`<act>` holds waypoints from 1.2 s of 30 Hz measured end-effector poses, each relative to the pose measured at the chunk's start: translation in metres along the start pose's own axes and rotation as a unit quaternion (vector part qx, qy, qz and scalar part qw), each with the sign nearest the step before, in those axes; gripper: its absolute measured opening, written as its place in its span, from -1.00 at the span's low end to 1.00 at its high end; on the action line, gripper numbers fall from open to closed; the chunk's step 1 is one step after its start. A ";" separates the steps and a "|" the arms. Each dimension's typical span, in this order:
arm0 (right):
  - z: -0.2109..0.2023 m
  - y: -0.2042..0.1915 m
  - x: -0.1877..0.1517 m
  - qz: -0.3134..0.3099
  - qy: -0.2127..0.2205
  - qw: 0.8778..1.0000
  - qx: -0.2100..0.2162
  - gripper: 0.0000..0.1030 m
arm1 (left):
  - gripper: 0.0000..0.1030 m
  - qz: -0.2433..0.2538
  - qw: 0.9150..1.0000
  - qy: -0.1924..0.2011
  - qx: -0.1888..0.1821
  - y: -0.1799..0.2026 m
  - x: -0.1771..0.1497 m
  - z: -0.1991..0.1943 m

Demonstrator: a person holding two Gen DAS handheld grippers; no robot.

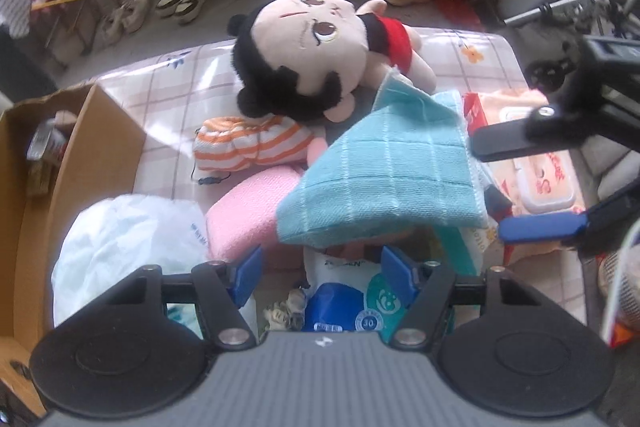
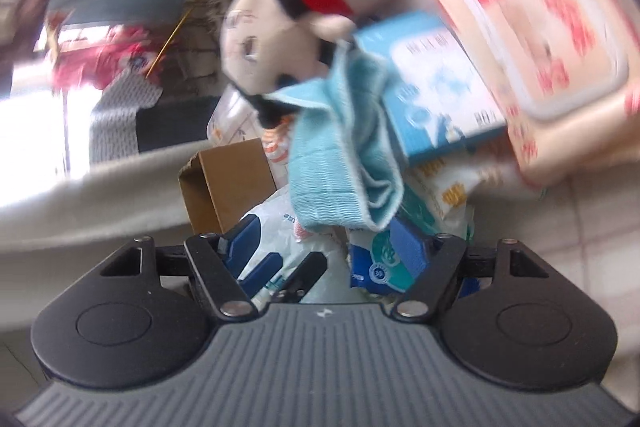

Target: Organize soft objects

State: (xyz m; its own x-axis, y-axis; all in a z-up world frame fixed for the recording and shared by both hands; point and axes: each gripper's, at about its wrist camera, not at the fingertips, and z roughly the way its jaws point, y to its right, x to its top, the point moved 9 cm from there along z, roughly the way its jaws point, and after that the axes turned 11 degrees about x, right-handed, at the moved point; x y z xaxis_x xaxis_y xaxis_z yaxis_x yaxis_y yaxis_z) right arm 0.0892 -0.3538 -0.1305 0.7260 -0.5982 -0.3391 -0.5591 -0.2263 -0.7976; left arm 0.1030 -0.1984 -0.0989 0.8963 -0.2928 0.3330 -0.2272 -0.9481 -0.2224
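Note:
A pile of soft things lies on the checked tablecloth [image 1: 168, 75]: a plush doll [image 1: 312, 55] with black hair, a striped orange-and-white roll [image 1: 248, 143], a pink sponge pad [image 1: 248, 219], a teal cloth [image 1: 384, 183] and a white plastic bag [image 1: 128, 247]. My left gripper [image 1: 326, 277] is open just short of the teal cloth, above a blue-green tissue pack [image 1: 348, 303]. My right gripper [image 1: 486, 187] comes in from the right, open, beside the teal cloth's right edge. In the blurred right wrist view the right gripper [image 2: 326, 251] is open below the teal cloth [image 2: 340, 155] and the doll [image 2: 272, 51].
An open cardboard box [image 1: 68, 155] stands at the left of the table. A wet-wipes pack [image 1: 536, 171] lies at the right, seen also in the right wrist view [image 2: 544, 39] with a blue box [image 2: 436, 83]. Shoes and a chair lie beyond the table.

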 end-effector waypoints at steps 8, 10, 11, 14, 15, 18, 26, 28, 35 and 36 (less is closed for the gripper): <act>0.033 0.014 0.002 0.075 0.027 0.996 0.030 0.41 | 0.23 0.060 0.998 0.020 0.005 0.020 0.006 0.015; 0.038 0.018 0.004 0.082 0.037 0.996 0.022 0.28 | 0.23 0.076 0.997 0.020 0.001 0.024 0.006 0.017; 0.040 0.020 0.005 0.087 0.040 0.995 0.023 0.22 | 0.23 0.083 0.996 0.021 -0.002 0.027 0.006 0.018; 0.044 0.019 0.005 0.091 0.056 0.994 0.032 -0.35 | 0.26 0.105 0.994 0.029 -0.004 0.033 0.006 0.019; 0.043 0.018 0.006 0.089 0.061 0.994 0.034 -0.62 | 0.28 0.113 0.993 0.034 -0.002 0.034 0.007 0.019; 0.038 0.009 0.008 0.080 0.063 0.994 0.046 -0.77 | 0.34 0.136 0.990 0.048 0.002 0.040 0.009 0.016; 0.024 -0.018 0.011 0.052 0.036 0.996 0.067 -0.82 | 0.35 0.164 0.983 0.079 0.009 0.052 0.017 0.014; 0.016 -0.024 0.009 0.045 0.031 0.996 0.072 -0.82 | 0.16 0.162 0.984 0.079 0.010 0.052 0.018 0.015; -0.003 -0.027 0.001 0.054 0.025 0.994 0.091 -0.87 | -0.79 0.103 0.993 0.049 -0.007 0.041 0.017 0.014; -0.005 -0.028 0.000 0.052 0.026 0.994 0.092 -0.87 | -0.81 0.093 0.994 0.052 -0.010 0.039 0.017 0.010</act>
State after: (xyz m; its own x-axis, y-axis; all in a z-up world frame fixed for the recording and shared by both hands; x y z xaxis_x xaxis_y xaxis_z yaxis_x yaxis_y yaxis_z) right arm 0.1030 -0.3514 -0.1053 0.6440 -0.6512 -0.4015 -0.5437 -0.0203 -0.8391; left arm 0.1130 -0.2391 -0.1114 0.7938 -0.4742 0.3807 -0.3941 -0.8779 -0.2718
